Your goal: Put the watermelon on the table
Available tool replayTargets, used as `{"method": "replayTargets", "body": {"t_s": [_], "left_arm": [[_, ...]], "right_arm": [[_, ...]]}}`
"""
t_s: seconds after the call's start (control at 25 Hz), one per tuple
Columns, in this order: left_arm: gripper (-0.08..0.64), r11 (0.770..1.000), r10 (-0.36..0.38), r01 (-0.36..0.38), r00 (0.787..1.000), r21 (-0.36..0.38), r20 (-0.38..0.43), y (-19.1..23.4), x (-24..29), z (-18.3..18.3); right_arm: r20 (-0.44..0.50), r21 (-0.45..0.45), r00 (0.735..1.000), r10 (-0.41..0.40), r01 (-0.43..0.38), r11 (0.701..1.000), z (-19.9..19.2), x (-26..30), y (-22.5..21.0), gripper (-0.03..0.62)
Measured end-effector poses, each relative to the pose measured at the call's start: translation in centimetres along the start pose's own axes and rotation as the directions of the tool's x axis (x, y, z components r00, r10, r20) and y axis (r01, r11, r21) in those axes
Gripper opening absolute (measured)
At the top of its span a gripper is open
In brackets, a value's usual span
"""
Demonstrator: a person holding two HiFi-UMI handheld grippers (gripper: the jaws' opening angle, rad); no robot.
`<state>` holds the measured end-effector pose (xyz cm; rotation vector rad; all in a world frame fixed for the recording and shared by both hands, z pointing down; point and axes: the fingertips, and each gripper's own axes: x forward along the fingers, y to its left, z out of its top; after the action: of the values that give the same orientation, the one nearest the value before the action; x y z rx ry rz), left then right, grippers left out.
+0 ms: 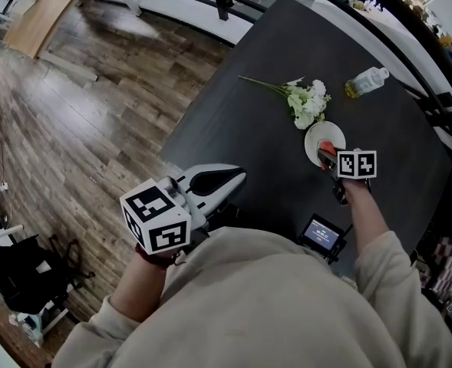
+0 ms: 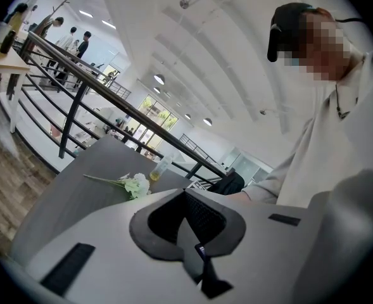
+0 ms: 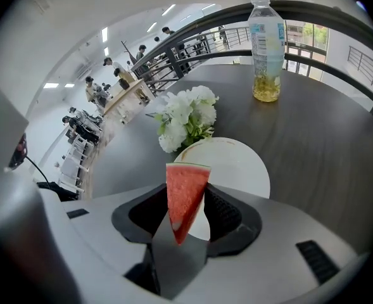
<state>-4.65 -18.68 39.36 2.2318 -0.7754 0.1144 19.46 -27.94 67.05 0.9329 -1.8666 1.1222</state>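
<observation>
The head view takes in the whole dark, matte, faintly grained table [image 1: 233,121] and both grippers. Only the right gripper view shows the grip itself. The left gripper [image 1: 239,177] hangs at the table's near left edge. Its own view shows its jaws closed together on nothing.

On the right part of the table lies a round, smooth white plate [image 3: 237,163]. Just beyond it is a spray of white flowers [image 3: 187,124], and farther off an upright clear plastic bottle [image 3: 266,43] holding some yellow liquid.

The right gripper [image 1: 329,162] is clamped on a triangular watermelon slice [image 3: 186,195] over the plate's near edge. The slice's long axis runs along the jaws, green rind outward and red tip back toward the gripper.
</observation>
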Motion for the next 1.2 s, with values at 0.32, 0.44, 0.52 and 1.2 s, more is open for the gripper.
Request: {"method": "replayTargets", "body": {"t_s": [0.32,0.44,0.52,1.2], "left_arm": [[0.006,1.000,-0.007,0.007,1.000,-0.011,-0.007,0.0,0.1,-0.6],[0.006,1.000,-0.010,0.010,1.000,-0.008,-0.013,0.0,0.1,-0.7],[0.006,1.000,-0.011,0.011,1.000,-0.005,-0.012,0.1,0.1,-0.6],[0.006,0.998,-0.041,0.041,0.999,-0.041,0.008,-0.3,-0.4,-0.1]], "right_arm": [[-0.034,-0.006,0.997,-0.065,0.065,0.998,-1.1,0.9,-1.1,0.190],[-0.039,0.001,0.996,-0.083,0.083,0.997,-1.2,1.0,-1.4,0.192],[-0.037,0.008,0.995,-0.090,0.091,0.996,-1.2,1.2,-1.5,0.192],[-0.033,-0.017,0.993,-0.111,0.110,0.994,-1.6,0.9,-1.8,0.242]]}}
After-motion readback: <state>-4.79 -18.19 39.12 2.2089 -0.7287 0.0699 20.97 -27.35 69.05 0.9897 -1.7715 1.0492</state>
